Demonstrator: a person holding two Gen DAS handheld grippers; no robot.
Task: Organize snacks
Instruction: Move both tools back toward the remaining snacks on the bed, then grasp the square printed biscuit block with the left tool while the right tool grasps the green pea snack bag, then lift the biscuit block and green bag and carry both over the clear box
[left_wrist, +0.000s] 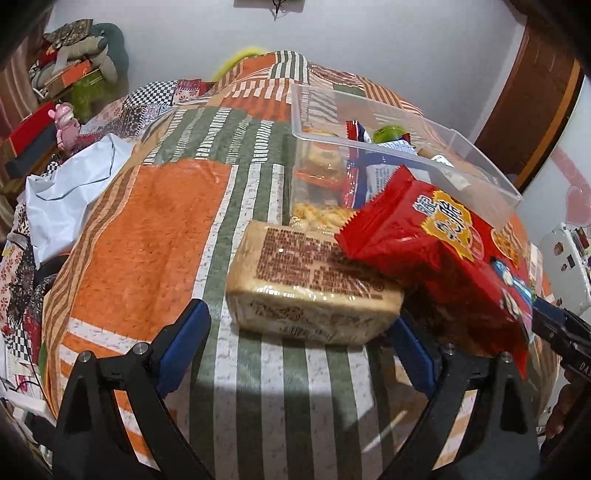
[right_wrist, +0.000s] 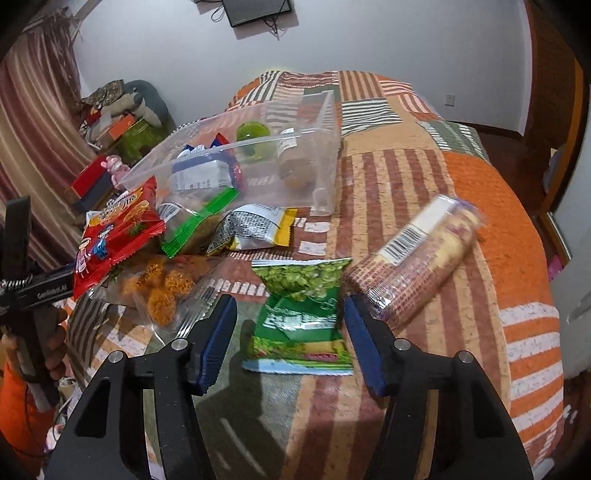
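Hand-held grippers down-tilted, jaws apart: left (left_wrist: 295, 316) astride beige pack (left_wrist: 314, 273); right (right_wrist: 289, 301) astride green packet (right_wrist: 301, 332)

left wrist: close, angled down at bed | right wrist: same | shared: clear bin (left_wrist: 369, 147), red packet (right_wrist: 114, 229)

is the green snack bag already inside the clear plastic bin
No, the green snack bag lies on the bedspread, in front of the clear plastic bin.

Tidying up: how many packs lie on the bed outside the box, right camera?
5: green-edged pack and yellow pack by the box, orange-snack bag left, green pack centre, cracker roll right. Others may be hidden.
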